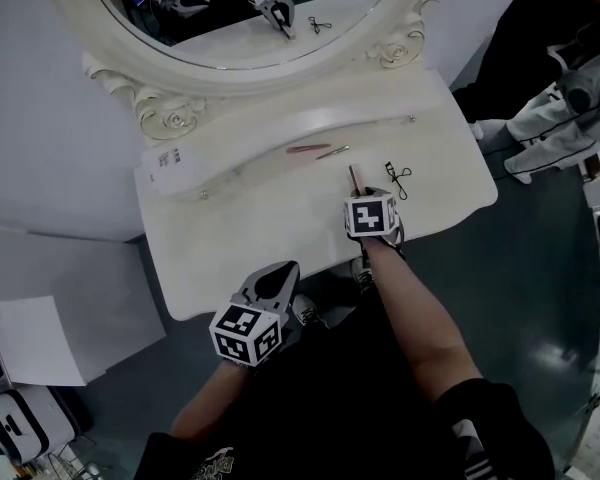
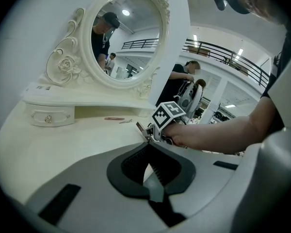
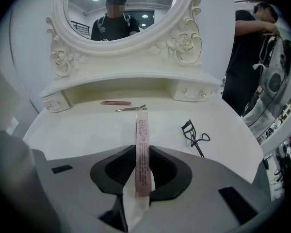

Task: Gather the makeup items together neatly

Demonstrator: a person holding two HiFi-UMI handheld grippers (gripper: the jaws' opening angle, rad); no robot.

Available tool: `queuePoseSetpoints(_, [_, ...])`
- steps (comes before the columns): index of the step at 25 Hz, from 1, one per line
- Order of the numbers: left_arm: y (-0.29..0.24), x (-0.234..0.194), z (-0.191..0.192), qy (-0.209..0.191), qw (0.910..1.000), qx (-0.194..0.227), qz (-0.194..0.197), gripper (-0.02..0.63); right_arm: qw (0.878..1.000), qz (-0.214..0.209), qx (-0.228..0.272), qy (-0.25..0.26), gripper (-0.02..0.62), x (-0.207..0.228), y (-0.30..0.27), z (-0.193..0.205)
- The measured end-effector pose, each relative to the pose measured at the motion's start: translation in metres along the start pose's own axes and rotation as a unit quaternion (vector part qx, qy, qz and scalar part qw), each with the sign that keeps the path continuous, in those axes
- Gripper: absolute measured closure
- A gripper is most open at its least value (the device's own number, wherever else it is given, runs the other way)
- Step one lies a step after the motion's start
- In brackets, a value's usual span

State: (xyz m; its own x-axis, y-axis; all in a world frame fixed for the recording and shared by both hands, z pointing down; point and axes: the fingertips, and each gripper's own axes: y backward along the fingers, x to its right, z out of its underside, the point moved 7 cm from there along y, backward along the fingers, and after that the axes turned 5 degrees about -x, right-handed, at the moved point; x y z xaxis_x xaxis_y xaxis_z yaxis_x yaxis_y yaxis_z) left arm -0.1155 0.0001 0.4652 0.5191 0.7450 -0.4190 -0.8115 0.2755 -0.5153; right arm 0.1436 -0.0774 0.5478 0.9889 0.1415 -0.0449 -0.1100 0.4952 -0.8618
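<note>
My right hand-held gripper pinches a pink stick over the middle of the bench. My left hand-held gripper is closed and empty at the front edge. A curler lies toward the right edge, with tweezers and a tube near the back.

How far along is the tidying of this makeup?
Early. A pink tube and a thin metal tool lie close together at the back. The right gripper holds a slim pink box in its jaws. The eyelash curler lies apart; the left gripper is shut and empty.
</note>
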Motion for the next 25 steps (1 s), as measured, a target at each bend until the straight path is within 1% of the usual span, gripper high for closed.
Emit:
queuePoseSetpoints(9, [-0.0031, -0.0052, -0.0046, 0.004, 1.0, 0.003, 0.002, 0.598, 1.0, 0.004, -0.017, -0.001, 0.492, -0.0023, -0.0084, -0.0009])
queuePoseSetpoints(19, [-0.0061, -0.0053, -0.0038, 0.007, 1.0, 0.004, 0.003, 0.598, 1.0, 0.002, -0.014, 0.018, 0.491, -0.003, -0.01, -0.001])
queuePoseSetpoints(25, [-0.0043, -0.003, -0.0011, 0.007, 1.0, 0.004, 0.004, 0.598, 1.0, -0.002, -0.013, 0.016, 0.482, -0.0048, -0.0096, -0.0015])
